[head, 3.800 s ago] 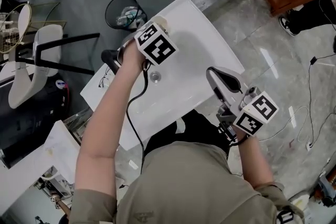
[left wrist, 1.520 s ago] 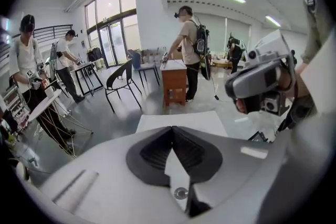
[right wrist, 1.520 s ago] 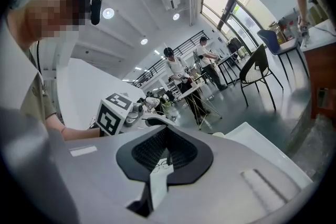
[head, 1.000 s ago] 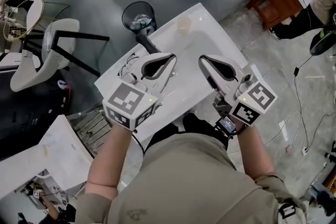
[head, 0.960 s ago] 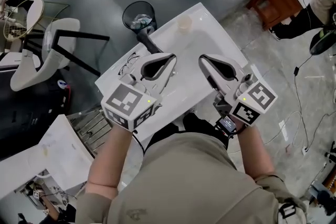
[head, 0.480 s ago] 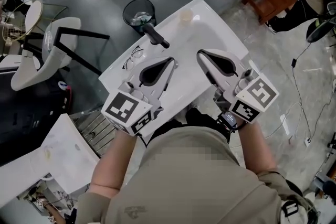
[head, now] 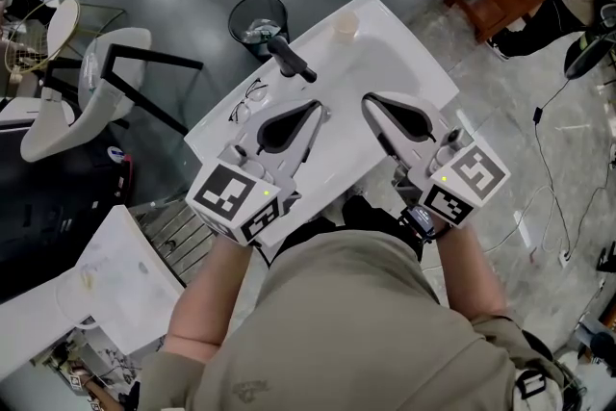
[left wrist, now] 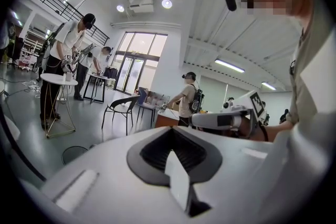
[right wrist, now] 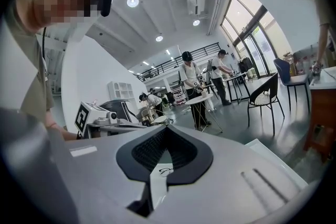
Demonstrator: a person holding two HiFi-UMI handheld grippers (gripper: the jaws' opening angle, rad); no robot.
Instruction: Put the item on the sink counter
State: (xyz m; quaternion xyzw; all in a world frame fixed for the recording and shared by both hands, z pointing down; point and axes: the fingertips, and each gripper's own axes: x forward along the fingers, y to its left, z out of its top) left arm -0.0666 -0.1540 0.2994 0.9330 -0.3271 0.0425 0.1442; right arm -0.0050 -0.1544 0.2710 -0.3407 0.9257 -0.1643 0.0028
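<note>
Directly below the head camera, a white sink counter point(head: 409, 63) sits at an angle on a grey floor, and a person in an olive shirt stands at its near edge with a gripper in each hand. The left gripper point(head: 314, 112) hovers over the near left part of the counter, its two grey jaws pressed together into a point with nothing between them. The right gripper point(head: 370, 101) hovers over the near right part of the counter, its jaws likewise closed tip to tip and empty. The two grippers point toward the counter's far side, slightly angled toward each other, and are apart from everything lying on it. The task's thing, a black handled item point(head: 290, 60), lies on the counter's far left part, close to the edge. A pair of glasses point(head: 248, 101) lies on the counter's left edge, nearer the person than the black item and just beyond the left gripper. A pale cup point(head: 344, 27) stands at the counter's far corner. Just off that far left edge, on the floor, is a black wire bin point(head: 258, 17) with some rubbish inside.
</note>
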